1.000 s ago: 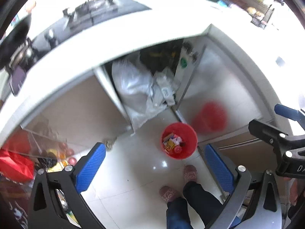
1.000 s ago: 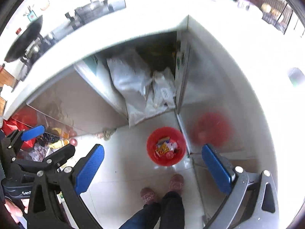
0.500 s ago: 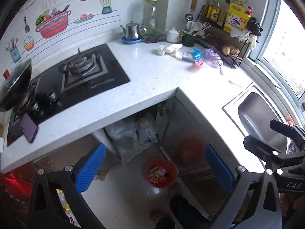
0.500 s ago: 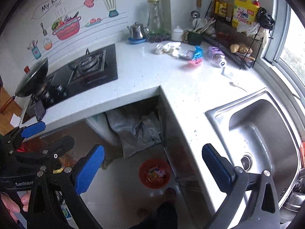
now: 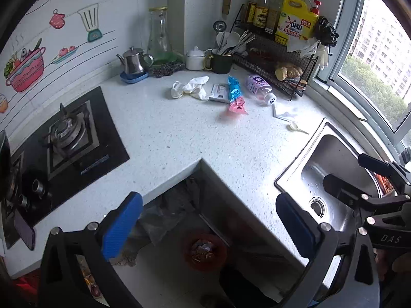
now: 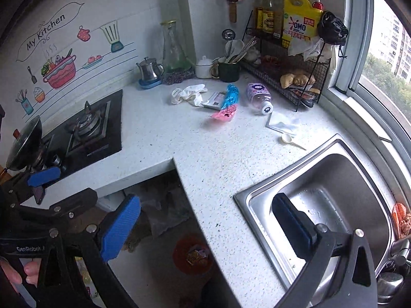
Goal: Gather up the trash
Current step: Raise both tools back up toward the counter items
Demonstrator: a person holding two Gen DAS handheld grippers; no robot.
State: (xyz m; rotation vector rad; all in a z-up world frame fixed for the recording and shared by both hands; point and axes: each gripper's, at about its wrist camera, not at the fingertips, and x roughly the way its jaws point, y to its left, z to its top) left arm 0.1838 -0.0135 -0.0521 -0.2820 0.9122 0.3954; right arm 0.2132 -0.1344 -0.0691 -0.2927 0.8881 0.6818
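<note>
Left gripper: it is held above the inner corner of the counter, with its blue pads wide apart and nothing between them.
Right gripper: it is held above the front edge of the counter beside the sink, with its pads spread wide and nothing between them.
Counter: a white speckled top shaped like an L, with a stove at its left end and a sink at its right end.
Trash on the counter: a small heap is seen near the back corner, well away from both grippers.
White glove: it is crumpled at the left of the heap.
Small box: it lies flat just right of the glove, touching the blue wrapper.
Blue wrapper: it is laid over the box edge, with the pink wrapper touching its near end.
Purple bottle: it lies on its side next to the wire rack, its cap toward the sink.
Plastic spoon: it is seen near the back corner of the sink, beside a clear wrapper.
Red bin: it stands on the floor under the counter corner, with wrappers inside.
Sink: it is made of steel.
Stove: black, with one burner seen.
</note>
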